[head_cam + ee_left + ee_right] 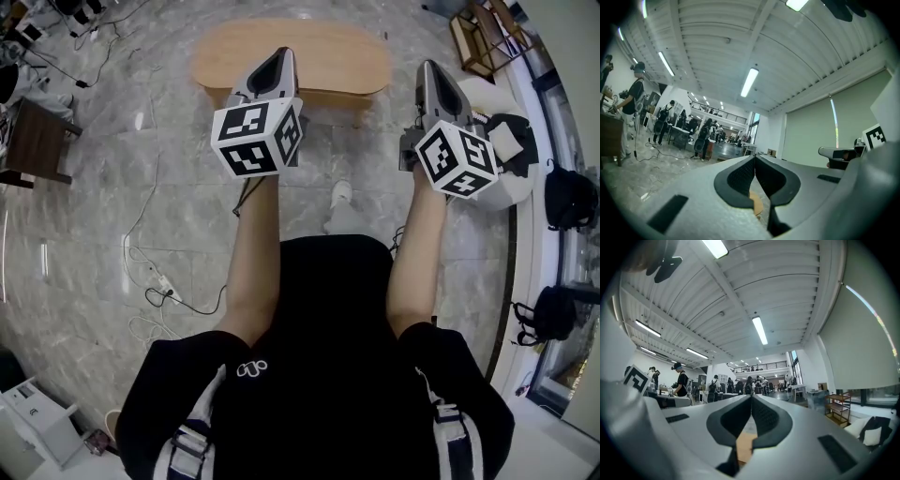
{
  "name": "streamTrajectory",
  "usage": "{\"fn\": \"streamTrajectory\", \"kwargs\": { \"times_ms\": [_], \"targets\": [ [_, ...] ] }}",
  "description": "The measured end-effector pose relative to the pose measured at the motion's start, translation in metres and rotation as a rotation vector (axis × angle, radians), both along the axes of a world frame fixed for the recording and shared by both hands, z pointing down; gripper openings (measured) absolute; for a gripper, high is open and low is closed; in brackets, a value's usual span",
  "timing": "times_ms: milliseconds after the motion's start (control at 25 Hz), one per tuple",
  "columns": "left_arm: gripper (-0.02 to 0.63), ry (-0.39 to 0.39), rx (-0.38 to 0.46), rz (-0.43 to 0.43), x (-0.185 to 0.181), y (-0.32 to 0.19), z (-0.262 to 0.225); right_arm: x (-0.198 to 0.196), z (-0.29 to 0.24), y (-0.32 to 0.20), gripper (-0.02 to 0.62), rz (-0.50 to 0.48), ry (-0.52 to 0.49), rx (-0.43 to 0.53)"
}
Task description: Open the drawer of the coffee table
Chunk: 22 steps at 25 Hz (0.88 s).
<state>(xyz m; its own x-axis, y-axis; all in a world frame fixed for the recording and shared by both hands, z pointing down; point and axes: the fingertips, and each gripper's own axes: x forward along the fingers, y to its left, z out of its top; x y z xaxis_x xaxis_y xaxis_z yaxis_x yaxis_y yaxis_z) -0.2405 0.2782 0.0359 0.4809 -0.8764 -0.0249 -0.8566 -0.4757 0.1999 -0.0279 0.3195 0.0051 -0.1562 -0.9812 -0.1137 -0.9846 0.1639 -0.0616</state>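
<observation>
While 1 coffee table (337, 56) stands ahead, left claw (754, 163) & right claw (751, 403) (2 total) are pinched together, empty.

Floor (94, 216) under me is grey marbled tile. An oval wooden coffee table (291, 56) stands on it straight ahead. There's a dark wooden side table (37, 141) off to my left. A white power strip (165, 287) lies lower left with loose cables (141, 220) trailing over the tile. A wooden shelf rack (483, 37) stands top right. A black backpack (567, 197) sits along the right edge, well apart from the coffee table.
</observation>
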Motion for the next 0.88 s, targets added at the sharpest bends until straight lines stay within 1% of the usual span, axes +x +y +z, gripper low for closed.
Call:
{"fn": "streamTrajectory", "kwargs": {
  "times_ms": [240, 360, 520, 680, 880],
  "targets": [
    [0.009, -0.010, 0.022, 0.011, 0.009, -0.011, 0.006, 0.009, -0.001, -0.008, 0.012, 0.002, -0.008, 0.041],
    [0.009, -0.007, 0.017, 0.015, 0.013, -0.026, 0.016, 0.013, 0.007, -0.019, 0.012, 0.008, -0.003, 0.043],
    [0.009, -0.005, 0.010, 0.023, 0.033, -0.049, 0.028, 0.036, 0.017, -0.036, 0.012, 0.021, -0.010, 0.043],
    [0.009, -0.011, 0.001, 0.021, 0.055, -0.084, 0.039, 0.060, 0.029, -0.068, 0.012, 0.024, -0.018, 0.036],
    [0.009, -0.030, -0.010, 0.006, 0.082, -0.139, 0.041, 0.086, 0.036, -0.127, 0.012, 0.005, -0.037, 0.021]
  ]
}}
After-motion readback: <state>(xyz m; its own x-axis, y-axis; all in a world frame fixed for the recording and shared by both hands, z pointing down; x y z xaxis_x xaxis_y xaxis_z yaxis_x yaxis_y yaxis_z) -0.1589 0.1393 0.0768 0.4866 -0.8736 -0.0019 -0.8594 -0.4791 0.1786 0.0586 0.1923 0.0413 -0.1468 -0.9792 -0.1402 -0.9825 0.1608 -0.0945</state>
